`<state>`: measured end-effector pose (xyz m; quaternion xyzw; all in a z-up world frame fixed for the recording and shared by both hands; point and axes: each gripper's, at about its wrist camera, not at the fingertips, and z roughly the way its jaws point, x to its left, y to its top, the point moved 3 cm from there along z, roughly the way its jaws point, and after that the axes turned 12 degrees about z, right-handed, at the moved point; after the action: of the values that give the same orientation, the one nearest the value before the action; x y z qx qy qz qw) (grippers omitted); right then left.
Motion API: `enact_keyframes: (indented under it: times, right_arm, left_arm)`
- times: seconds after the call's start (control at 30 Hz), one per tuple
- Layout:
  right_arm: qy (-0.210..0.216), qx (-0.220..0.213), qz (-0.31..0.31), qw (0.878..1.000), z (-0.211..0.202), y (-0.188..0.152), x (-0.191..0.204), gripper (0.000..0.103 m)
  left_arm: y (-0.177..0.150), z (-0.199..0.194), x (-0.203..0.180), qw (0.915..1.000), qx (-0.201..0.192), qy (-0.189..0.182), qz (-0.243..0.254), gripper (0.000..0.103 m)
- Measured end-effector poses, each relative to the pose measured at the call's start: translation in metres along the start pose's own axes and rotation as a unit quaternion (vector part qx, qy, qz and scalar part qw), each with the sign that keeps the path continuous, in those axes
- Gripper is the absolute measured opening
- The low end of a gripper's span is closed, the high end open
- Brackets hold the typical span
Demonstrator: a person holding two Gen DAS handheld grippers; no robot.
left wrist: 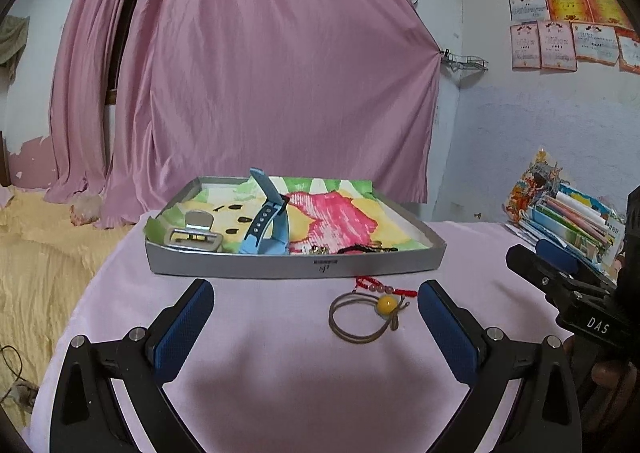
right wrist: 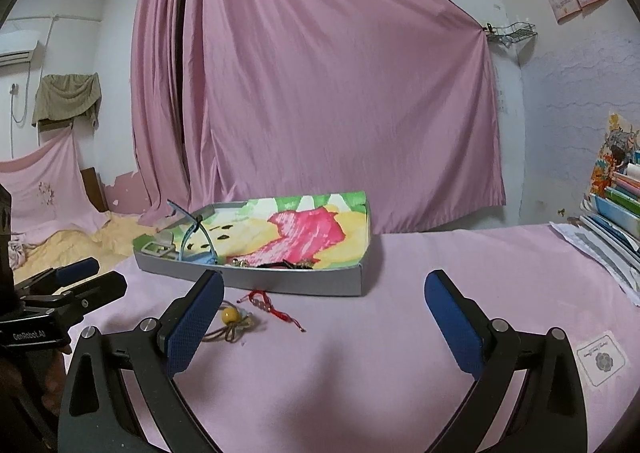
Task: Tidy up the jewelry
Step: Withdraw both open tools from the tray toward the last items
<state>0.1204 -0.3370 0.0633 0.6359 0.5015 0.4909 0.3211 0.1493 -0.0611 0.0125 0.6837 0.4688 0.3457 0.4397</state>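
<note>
Both tongs, left (left wrist: 316, 303) and right (right wrist: 324, 293), gape over hair tie (left wrist: 360, 317), red bracelet (left wrist: 384, 288), before tray (left wrist: 296, 267).

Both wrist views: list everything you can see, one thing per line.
Tray: one, grey, shallow, lined with painted paper, on the table.
Watch: one, light blue, in the tray.
Clip: one, silver, tray's left end.
Small dark and gold pieces: count unclear, tray's front edge.
Hair tie: one, tan with yellow bead, on the cloth before the tray.
Bracelet: one, red cord with beads, touching the hair tie.
Tablecloth: one, pink.
Books: stack, right edge.
Curtain: pink, behind.
Left gripper: open.
Right gripper: open.
</note>
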Motion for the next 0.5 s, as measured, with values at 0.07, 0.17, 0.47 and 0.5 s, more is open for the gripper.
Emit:
enact_keyframes:
  times: [0.07,0.17,0.47,0.5]
  right_arm:
    - [-0.001,0.005,-0.002,1.0,0.001,-0.002,0.0,0.099]
    - [-0.005,0.018,-0.006,1.0,0.005,-0.004,-0.002,0.099]
    - [-0.009,0.074,0.018,0.997,0.021,-0.01,-0.016,0.099]
    - [-0.005,0.081,0.026,0.996,0.023,-0.01,-0.019,0.099]
  left_arm:
    - [-0.001,0.002,-0.001,1.0,0.007,0.0,0.002,0.102]
    - [-0.003,0.006,-0.002,0.9997,0.023,0.001,0.007,0.102]
    - [-0.011,0.034,-0.006,0.9928,0.114,-0.032,0.018,0.102]
    - [-0.012,0.037,-0.007,0.9917,0.122,-0.035,0.019,0.102]
